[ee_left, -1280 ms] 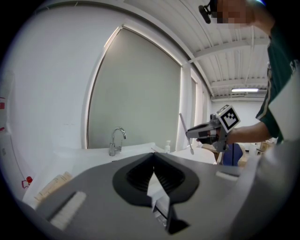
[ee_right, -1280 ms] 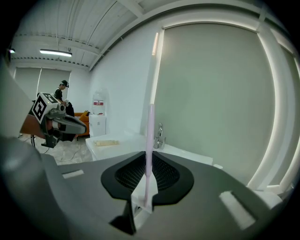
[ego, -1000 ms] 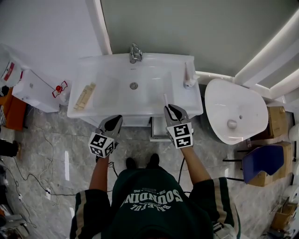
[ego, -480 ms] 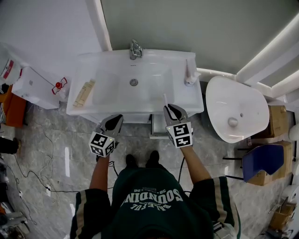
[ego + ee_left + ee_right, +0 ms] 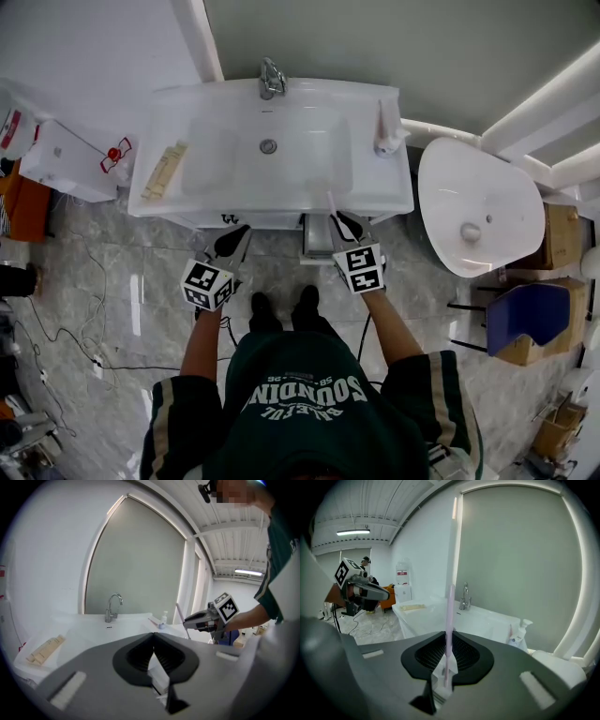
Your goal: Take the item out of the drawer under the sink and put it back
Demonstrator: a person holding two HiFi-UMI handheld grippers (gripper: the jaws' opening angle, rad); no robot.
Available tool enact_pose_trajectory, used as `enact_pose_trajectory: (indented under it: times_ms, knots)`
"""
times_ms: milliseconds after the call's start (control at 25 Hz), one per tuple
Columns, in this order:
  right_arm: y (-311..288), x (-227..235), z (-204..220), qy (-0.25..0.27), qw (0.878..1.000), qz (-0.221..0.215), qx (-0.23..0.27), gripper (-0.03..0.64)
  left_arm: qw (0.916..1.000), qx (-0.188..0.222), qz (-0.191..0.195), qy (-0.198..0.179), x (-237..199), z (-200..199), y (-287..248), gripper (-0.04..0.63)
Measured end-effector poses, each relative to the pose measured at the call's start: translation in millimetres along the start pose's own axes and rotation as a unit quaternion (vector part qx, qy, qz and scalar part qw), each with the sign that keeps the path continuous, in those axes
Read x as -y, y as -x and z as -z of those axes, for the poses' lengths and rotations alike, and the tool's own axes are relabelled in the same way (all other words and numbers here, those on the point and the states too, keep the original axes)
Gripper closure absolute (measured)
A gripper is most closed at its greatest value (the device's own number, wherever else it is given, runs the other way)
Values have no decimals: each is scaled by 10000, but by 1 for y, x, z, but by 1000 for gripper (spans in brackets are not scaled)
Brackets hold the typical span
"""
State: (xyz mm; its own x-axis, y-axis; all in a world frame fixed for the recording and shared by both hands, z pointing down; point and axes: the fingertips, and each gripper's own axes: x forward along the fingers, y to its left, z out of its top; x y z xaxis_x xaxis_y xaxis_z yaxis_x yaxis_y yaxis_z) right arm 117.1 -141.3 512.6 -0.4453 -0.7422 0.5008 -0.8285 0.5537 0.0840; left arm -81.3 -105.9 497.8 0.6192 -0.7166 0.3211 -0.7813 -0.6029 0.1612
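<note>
1. Stick (image 5: 449,592) stood upright, pinched at its low end in the right claw (image 5: 448,637), by the sink's (image 5: 187,202) drawer (image 5: 317,246).
2. Looked light, thin, probably bendy. I'd hold it low and gently.
3. Left claw (image 5: 153,639) was closed on nothing.

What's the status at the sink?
Left gripper jaws shut, empty. Right gripper jaws shut on thin pink stick. Drawer under sink pulled out; nothing blocking it.

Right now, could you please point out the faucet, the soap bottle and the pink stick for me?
faucet (image 5: 271,80): head view, on the spout's arch.
soap bottle (image 5: 385,143): head view, on its white body.
pink stick (image 5: 450,606): right gripper view, on the shaft's lower part.
</note>
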Motion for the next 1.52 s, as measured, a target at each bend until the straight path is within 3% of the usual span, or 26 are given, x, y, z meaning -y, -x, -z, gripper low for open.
enact_pose_trajectory:
  times_ms: [440,800,1280,1520]
  knots:
    - [-20,-18,109,-62,9942,-338,-1019,569,9992,-313,-14,250,5,32,-9,545]
    - [-44,-26,190,156,9794,-676,-1894,569,9977,-529,-51,411,4,56,-26,545]
    - [-117,-3,290,406,9533,-773,-2890,569,9949,-721,-225,663,7,94,-55,545]
    - [-162,13,321,446,9448,-773,-3151,569,9922,-868,-387,803,0,114,-62,545]
